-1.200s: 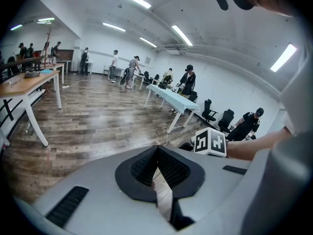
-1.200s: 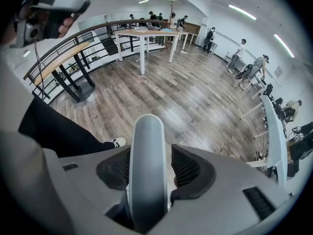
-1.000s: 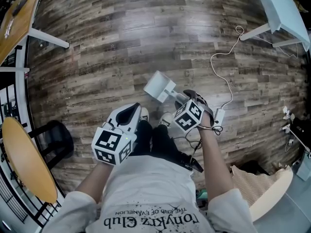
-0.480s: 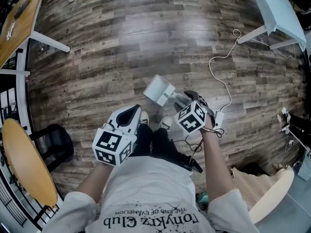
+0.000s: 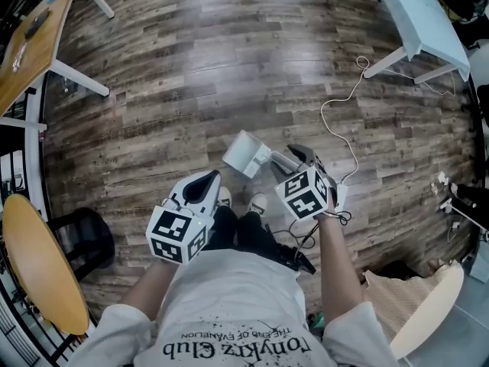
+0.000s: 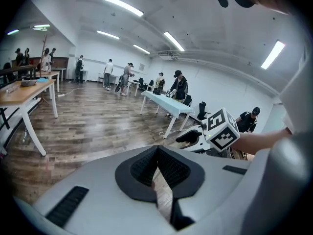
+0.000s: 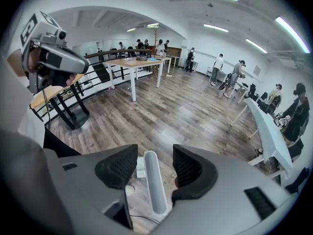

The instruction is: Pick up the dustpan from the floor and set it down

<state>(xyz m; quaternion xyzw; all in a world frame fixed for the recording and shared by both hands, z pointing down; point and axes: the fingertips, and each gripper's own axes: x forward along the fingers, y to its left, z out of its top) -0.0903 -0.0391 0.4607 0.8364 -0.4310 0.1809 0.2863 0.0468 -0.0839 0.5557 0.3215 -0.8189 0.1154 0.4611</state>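
The white dustpan (image 5: 244, 154) rests on the wood floor just ahead of the person's shoes, its handle (image 5: 276, 160) slanting back to my right gripper (image 5: 295, 154). In the right gripper view the white tube handle (image 7: 153, 185) runs between the jaws of the right gripper (image 7: 155, 153), a narrow gap showing on each side; the jaws stand open around it. The pan (image 7: 141, 167) shows beyond the left pad. My left gripper (image 5: 206, 182) hovers above the left shoe, apart from the dustpan. Its pads (image 6: 157, 153) meet at the tips with nothing between them.
A white cable (image 5: 338, 102) snakes across the floor right of the dustpan. A pale blue table (image 5: 419, 17) stands far right, a wooden table (image 5: 30, 33) far left. A round wooden seat (image 5: 37, 260) and a black base (image 5: 85, 228) lie near left. People stand at the room's far end.
The head view has drifted, so everything sits a little lower in the picture. The dustpan, the right gripper at its handle and the left gripper keep nearly the same places.
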